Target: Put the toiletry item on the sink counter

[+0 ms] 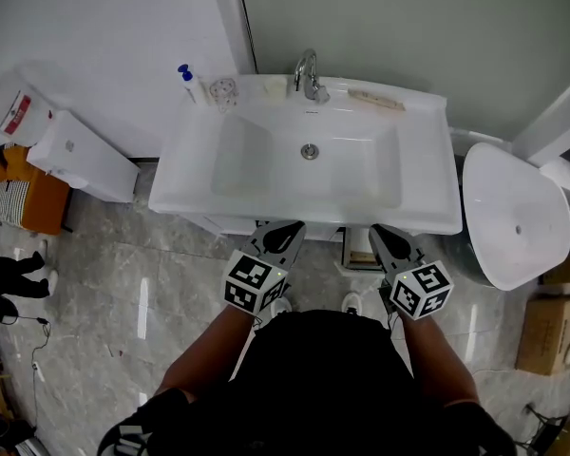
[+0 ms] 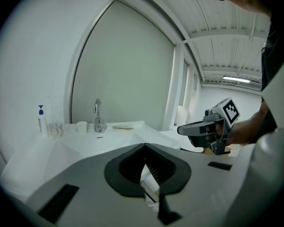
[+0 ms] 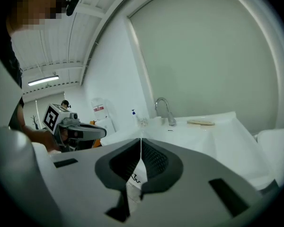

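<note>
The left claw (image 1: 284,230) and right claw (image 1: 384,234) hang side by side at the near edge of the sink bench (image 1: 426,114), each with its jaws pressed together on nothing. The flat beige toiletry item (image 1: 375,100) lies on the bench well ahead of the right claw, past the basin (image 1: 256,160), beside the tap (image 1: 309,76). A pump bottle (image 1: 190,84) stands ahead and left of the left claw.
</note>
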Action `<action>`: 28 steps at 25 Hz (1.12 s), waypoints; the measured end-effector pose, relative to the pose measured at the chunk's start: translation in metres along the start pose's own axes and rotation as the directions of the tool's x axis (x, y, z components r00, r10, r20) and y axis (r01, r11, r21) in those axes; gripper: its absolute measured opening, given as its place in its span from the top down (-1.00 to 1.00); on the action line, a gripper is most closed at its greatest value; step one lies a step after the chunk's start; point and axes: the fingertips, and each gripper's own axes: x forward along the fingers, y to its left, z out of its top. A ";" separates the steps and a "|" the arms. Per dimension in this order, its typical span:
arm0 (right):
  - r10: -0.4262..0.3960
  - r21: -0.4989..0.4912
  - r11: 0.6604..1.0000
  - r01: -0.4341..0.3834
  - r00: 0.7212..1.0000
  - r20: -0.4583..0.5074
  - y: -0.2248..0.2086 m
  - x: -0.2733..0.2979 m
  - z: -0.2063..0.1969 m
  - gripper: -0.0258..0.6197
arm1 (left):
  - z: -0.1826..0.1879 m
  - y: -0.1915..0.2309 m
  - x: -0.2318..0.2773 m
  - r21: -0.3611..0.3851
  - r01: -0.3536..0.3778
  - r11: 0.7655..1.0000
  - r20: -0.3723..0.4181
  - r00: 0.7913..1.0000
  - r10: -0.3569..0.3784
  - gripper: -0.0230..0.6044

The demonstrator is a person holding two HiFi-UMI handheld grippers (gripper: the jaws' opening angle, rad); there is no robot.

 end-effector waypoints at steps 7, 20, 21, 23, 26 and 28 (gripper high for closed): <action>-0.079 -0.006 0.997 0.079 0.996 0.030 0.017 0.010 0.006 0.90 | 0.002 0.022 -0.014 0.025 0.046 0.999 -0.006 0.999 -0.046 0.93; -0.183 -0.014 0.983 0.184 0.983 0.031 0.040 0.025 -0.006 0.90 | -0.020 0.049 -0.045 0.041 0.110 0.993 -0.055 0.993 -0.108 0.93; -0.187 -0.036 0.982 0.187 0.982 0.023 0.040 0.026 -0.006 0.90 | -0.022 0.049 -0.044 0.038 0.111 0.993 -0.058 0.992 -0.109 0.93; -0.197 -0.083 0.977 0.197 0.980 0.005 0.035 0.027 -0.006 0.90 | -0.023 0.048 -0.040 0.032 0.116 0.993 -0.059 0.992 -0.114 0.93; -0.214 -0.120 0.970 0.210 0.977 -0.022 0.021 0.030 -0.009 0.90 | -0.021 0.045 -0.031 0.031 0.121 0.992 -0.057 0.991 -0.119 0.93; -0.217 -0.120 0.970 0.211 0.975 -0.043 0.010 0.035 -0.014 0.90 | -0.020 0.044 -0.025 0.034 0.119 0.992 -0.058 0.992 -0.116 0.93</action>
